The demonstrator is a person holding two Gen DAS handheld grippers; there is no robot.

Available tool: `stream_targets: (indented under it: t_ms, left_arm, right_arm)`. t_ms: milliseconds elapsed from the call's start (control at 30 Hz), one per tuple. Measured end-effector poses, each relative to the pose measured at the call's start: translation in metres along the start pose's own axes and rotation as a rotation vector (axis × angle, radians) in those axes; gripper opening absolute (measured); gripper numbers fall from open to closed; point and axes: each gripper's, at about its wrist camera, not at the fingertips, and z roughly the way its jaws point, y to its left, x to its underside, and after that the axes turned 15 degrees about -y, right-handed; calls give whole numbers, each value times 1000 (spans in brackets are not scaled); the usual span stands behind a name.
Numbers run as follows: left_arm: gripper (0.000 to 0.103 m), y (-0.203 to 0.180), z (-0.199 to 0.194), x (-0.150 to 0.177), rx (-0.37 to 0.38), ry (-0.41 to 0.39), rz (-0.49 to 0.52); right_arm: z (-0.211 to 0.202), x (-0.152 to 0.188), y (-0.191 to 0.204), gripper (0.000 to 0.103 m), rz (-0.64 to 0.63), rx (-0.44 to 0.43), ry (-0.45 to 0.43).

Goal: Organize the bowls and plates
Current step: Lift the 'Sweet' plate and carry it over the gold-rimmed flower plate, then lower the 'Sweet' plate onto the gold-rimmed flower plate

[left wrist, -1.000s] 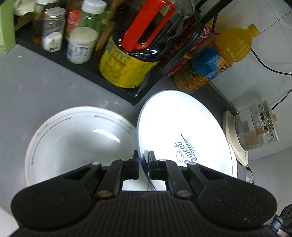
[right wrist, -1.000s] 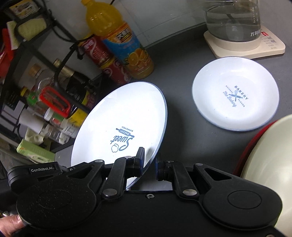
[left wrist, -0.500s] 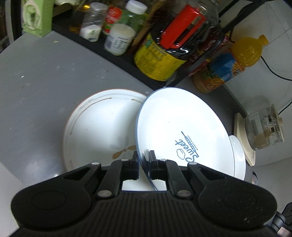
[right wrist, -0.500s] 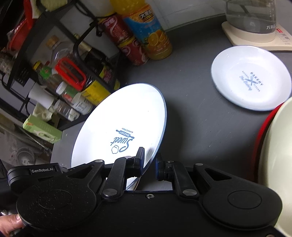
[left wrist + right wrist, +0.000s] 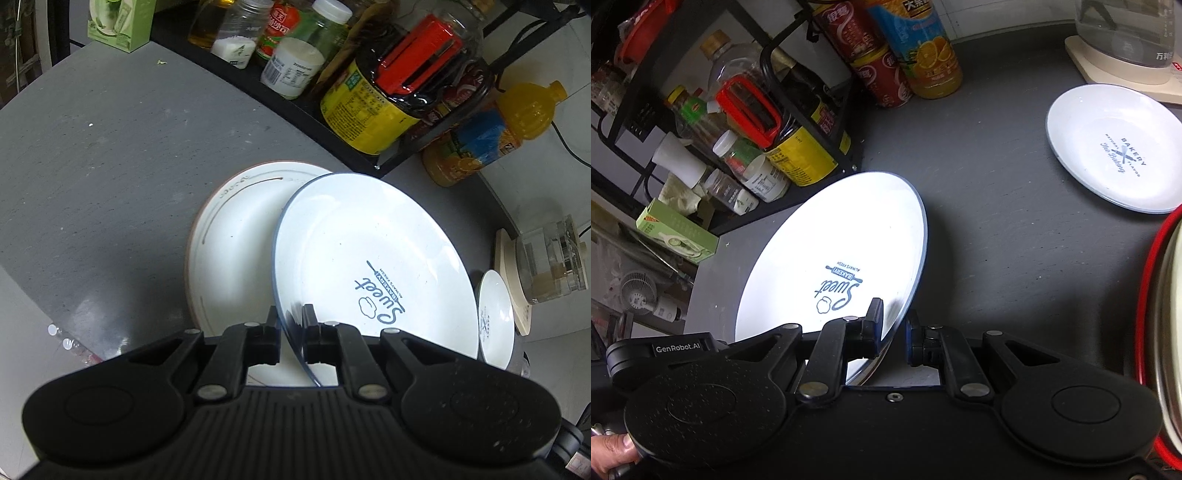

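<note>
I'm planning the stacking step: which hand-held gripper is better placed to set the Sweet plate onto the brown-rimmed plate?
Left. The left hand-held gripper clamps the Sweet plate by its rim, with the brown-rimmed plate directly ahead of it. The right hand-held gripper cannot see that plate, and its grip looks looser.
</note>
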Motion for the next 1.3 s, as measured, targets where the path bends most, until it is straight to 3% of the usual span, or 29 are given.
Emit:
stream_targets:
  t_ms: [667,1000,1300]
  left_arm:
    - [12,27,12,-1,-37,52,-30]
    - [13,21,21,-10,-68,103,26]
    - [14,17,5,-32,-102,30,94]
  right_arm:
    - [21,8,17,11,-73,27,52]
    - [25,9,17,10,-78,38,71]
    - [28,10,15,10,-75,48,72]
